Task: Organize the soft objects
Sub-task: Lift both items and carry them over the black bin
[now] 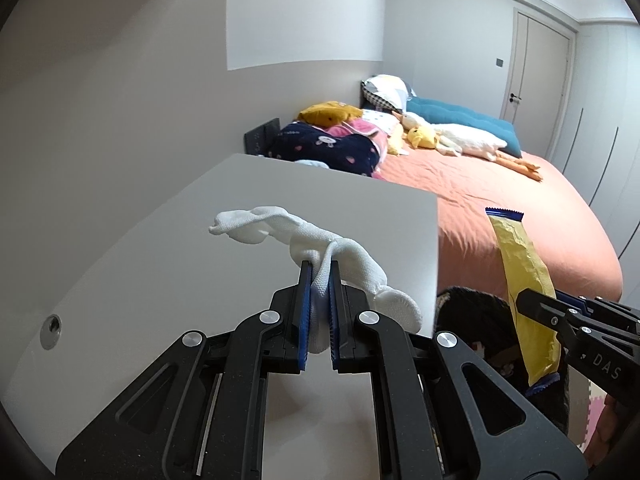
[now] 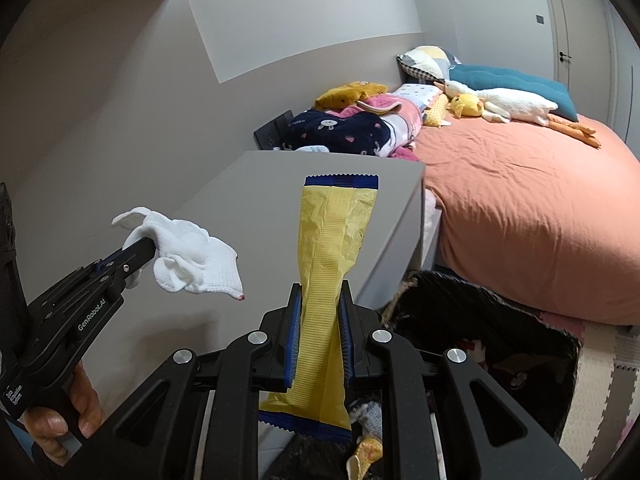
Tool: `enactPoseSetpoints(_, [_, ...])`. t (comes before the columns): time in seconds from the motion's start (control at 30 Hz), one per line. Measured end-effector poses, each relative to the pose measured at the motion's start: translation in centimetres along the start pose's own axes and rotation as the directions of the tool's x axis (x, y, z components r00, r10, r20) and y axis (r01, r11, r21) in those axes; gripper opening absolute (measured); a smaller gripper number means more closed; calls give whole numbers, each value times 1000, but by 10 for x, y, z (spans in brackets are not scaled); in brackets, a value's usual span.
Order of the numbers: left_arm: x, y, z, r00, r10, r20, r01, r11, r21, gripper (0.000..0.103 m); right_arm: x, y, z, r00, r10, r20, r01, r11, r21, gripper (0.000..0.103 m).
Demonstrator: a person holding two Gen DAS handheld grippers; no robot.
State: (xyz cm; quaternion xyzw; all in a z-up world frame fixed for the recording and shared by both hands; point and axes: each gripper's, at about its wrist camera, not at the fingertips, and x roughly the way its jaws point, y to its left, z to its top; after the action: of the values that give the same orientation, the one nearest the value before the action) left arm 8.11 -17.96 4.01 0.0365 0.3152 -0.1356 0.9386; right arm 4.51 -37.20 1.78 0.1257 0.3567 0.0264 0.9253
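My left gripper (image 1: 320, 270) is shut on a white sock (image 1: 340, 256), which hangs bunched over the grey table (image 1: 160, 260). The right wrist view shows the same sock (image 2: 192, 258) at the left gripper (image 2: 146, 248), with a hand on the handle. My right gripper (image 2: 320, 294) is shut on a long yellow packet with blue ends (image 2: 334, 264), held upright between the pads. In the left wrist view that yellow packet (image 1: 520, 280) and the right gripper (image 1: 528, 300) are at the right, above a dark basket (image 1: 472, 316).
A dark woven basket (image 2: 500, 320) with soft things inside stands on the floor between the table and the bed. The bed (image 2: 540, 200) has an orange sheet, plush ducks (image 2: 500, 104), folded blankets (image 2: 352, 128) and pillows. Foam floor mats (image 2: 600, 380) lie at the right.
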Motion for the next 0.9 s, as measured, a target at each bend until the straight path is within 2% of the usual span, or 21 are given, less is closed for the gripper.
enactPoseSetpoints(0.5, [-8, -57, -11, 998, -66, -4, 66, 996, 60, 7, -38, -49, -26, 998, -53, 26, 52, 997, 60, 19])
enactPoseSetpoints(0.9, [-4, -109, -13, 990, -139, -25, 141, 983, 117, 7, -63, -95, -34, 989, -133, 61, 126, 985, 115, 19])
